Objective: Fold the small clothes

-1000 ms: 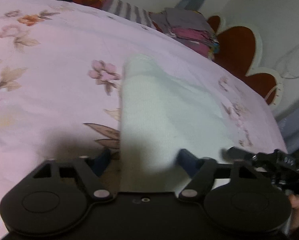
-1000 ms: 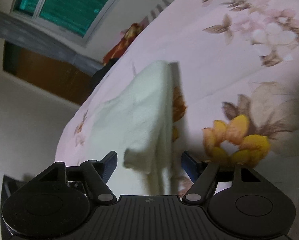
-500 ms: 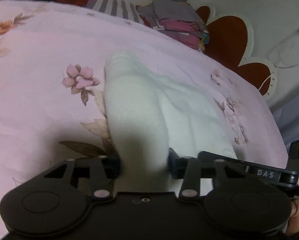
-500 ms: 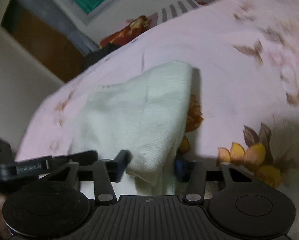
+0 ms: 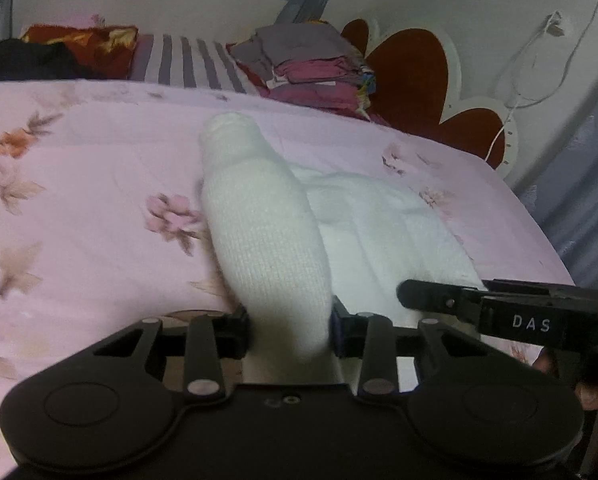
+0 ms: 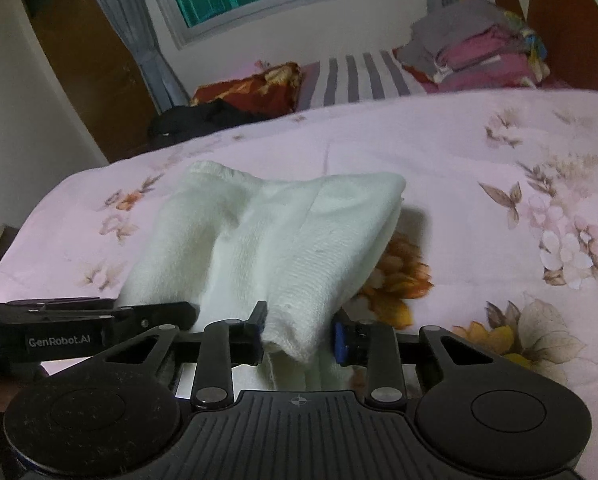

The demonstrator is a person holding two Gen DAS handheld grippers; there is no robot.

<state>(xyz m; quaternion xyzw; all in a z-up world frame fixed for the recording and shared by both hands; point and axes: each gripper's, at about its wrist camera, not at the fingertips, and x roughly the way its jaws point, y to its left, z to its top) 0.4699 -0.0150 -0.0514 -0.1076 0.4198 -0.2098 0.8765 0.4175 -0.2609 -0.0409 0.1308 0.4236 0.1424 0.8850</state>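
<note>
A white knit garment (image 5: 259, 216) lies on the pink floral bedspread (image 5: 79, 200). My left gripper (image 5: 289, 324) is shut on its near left edge, which rises as a rolled fold toward me. My right gripper (image 6: 299, 330) is shut on the near right edge of the same white garment (image 6: 283, 232), which is bunched and lifted at that end. The right gripper's finger shows in the left wrist view (image 5: 439, 294), and the left gripper's finger shows in the right wrist view (image 6: 151, 314). The two grippers are side by side, close together.
A stack of folded clothes (image 5: 311, 64) sits by the headboard (image 5: 411, 72), also in the right wrist view (image 6: 483, 52). A striped pillow (image 5: 187, 62), a red floral cushion (image 6: 251, 88) and dark cloth (image 6: 203, 118) lie at the far edge. A cable (image 5: 527, 80) hangs on the wall.
Both grippers have closed on the near edge of the white garment and lifted it, tilting up so the views now take in the far wall and window.
</note>
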